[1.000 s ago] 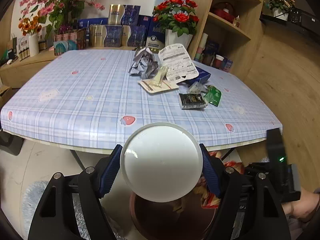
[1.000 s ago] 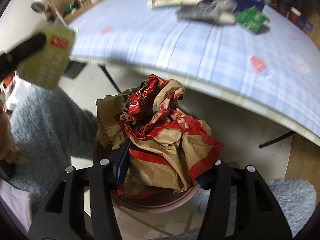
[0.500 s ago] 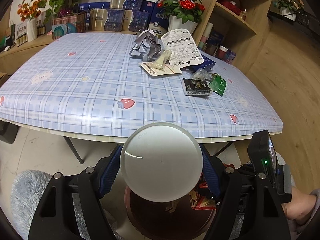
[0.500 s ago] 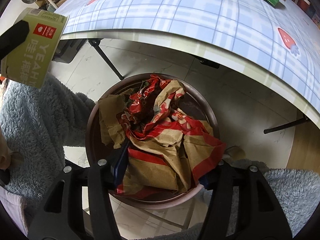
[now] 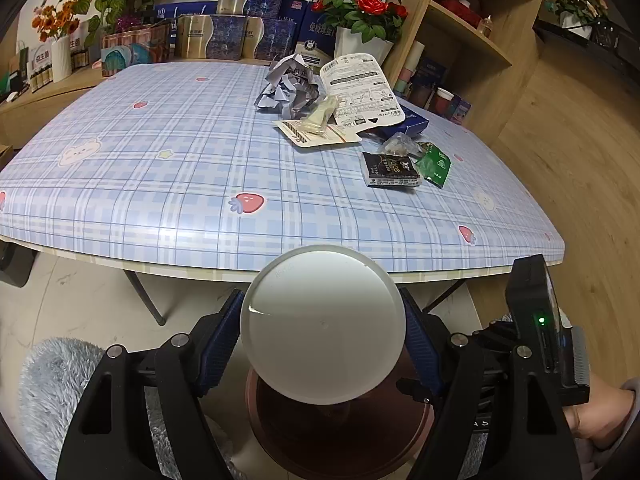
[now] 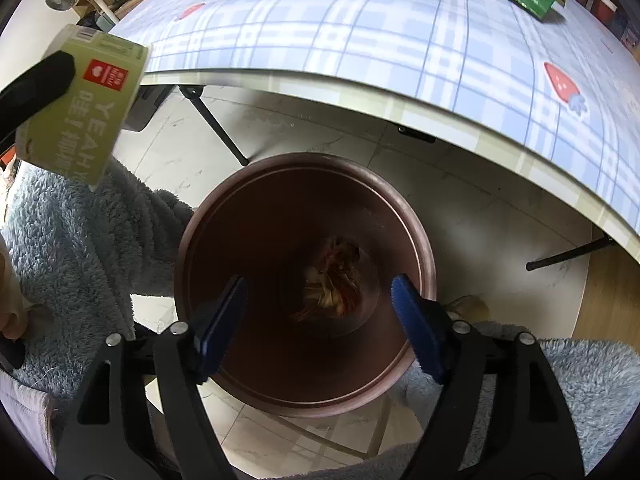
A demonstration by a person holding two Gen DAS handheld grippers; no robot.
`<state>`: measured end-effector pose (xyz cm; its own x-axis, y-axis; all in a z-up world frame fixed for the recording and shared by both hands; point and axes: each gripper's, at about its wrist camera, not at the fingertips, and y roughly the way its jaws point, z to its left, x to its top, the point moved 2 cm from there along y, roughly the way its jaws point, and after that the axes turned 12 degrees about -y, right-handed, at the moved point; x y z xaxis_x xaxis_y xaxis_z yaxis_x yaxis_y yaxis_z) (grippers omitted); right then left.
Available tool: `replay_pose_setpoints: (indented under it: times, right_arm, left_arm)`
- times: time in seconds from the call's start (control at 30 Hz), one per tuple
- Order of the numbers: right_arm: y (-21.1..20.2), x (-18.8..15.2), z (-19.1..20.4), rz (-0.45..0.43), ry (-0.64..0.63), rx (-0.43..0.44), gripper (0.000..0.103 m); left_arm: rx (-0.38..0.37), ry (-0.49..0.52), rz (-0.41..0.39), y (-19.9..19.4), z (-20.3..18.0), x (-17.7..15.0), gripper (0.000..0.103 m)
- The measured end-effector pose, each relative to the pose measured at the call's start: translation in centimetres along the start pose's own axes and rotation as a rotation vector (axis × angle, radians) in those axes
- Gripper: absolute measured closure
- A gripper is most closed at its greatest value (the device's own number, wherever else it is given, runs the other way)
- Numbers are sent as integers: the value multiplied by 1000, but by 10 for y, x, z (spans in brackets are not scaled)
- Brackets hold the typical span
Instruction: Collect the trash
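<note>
My left gripper (image 5: 322, 322) is shut on a paper cup (image 5: 320, 344), whose white round base faces the camera. It hangs above the brown bin (image 5: 340, 440). From the right wrist the same cup (image 6: 84, 108) shows green, with print on its side, up at the left. My right gripper (image 6: 320, 300) points down into the bin (image 6: 304, 160). Its jaws are opening and nothing is between them. The crumpled red and brown paper bag (image 6: 332, 284) lies at the bin's bottom. More trash sits on the table (image 5: 160, 168): crumpled silver paper (image 5: 288, 84), a white card (image 5: 360, 92), a black wrapper (image 5: 390, 170) and a green wrapper (image 5: 434, 164).
The bin stands on the tiled floor just under the table's near edge (image 6: 400, 100), beside black table legs (image 6: 220, 132). Fluffy grey-blue sleeves (image 6: 80, 248) flank it. Boxes, flower vases (image 5: 360, 40) and a wooden shelf (image 5: 472, 28) lie behind the table.
The right gripper's jaws have spread and let go of the crumpled paper bag, which has dropped to the bottom of the bin. The left gripper keeps the cup almost still.
</note>
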<state>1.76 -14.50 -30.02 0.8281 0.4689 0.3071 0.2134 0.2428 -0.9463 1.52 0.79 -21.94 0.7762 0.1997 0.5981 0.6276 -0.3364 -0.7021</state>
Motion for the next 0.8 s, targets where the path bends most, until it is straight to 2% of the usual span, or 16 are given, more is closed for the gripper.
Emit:
replay_pose_setpoints:
  times: [0.1, 0.27, 0.43, 0.53, 0.63, 0.7, 0.8]
  right_arm:
    - [-10, 1, 0, -43, 1, -18, 12]
    - [-44, 4, -10, -179, 38, -75, 6]
    - [-88, 5, -21, -410, 63, -149, 6]
    - [-117, 2, -27, -580, 51, -236, 6]
    - [-133, -3, -33, -709, 26, -304, 6]
    - [-135, -4, -40, -742, 40, -330, 6]
    - [-126, -3, -56, -716, 106, -283, 6]
  left_arm:
    - [0, -1, 1, 0, 0, 0, 30]
    - [-1, -1, 6, 1, 0, -1, 30]
    - [-3, 10, 21, 5, -2, -2, 30]
    - [-8, 24, 36, 8, -5, -4, 30]
    - [-19, 47, 68, 13, -9, -8, 30]
    - [-32, 72, 117, 21, -14, -12, 30]
    - [-34, 111, 188, 35, -22, -21, 30]
